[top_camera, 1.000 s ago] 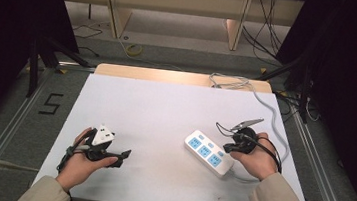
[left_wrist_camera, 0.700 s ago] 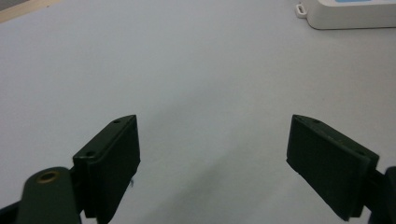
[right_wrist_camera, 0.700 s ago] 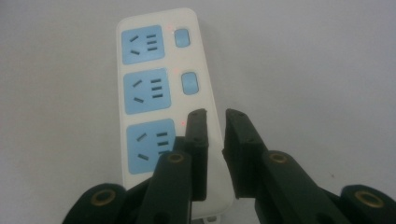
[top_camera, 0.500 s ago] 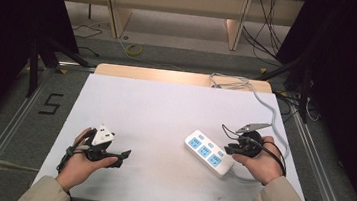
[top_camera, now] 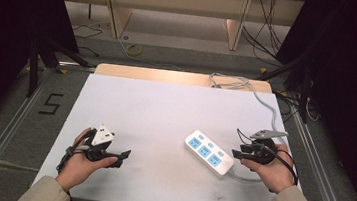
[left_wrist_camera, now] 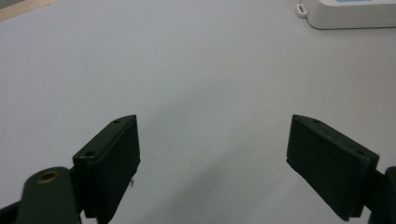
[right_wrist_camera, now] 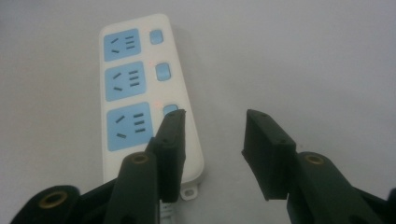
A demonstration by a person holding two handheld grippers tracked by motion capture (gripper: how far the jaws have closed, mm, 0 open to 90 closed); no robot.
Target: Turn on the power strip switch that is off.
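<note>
One power strip (top_camera: 209, 154) with three blue sockets, three switches

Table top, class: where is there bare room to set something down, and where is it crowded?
Bare: the far half of the table, and the strip between the left gripper and the power strip. Crowded: the near right, where the right gripper and cable flank that strip.

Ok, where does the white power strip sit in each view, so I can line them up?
High view: power strip lies right of centre on the white table, beside the right gripper.
Left gripper view: just its white end at the top right corner.
Right gripper view: upper left, running down behind one of the fingers.
Shared landmark: the strip's blue sockets and the white table.
</note>
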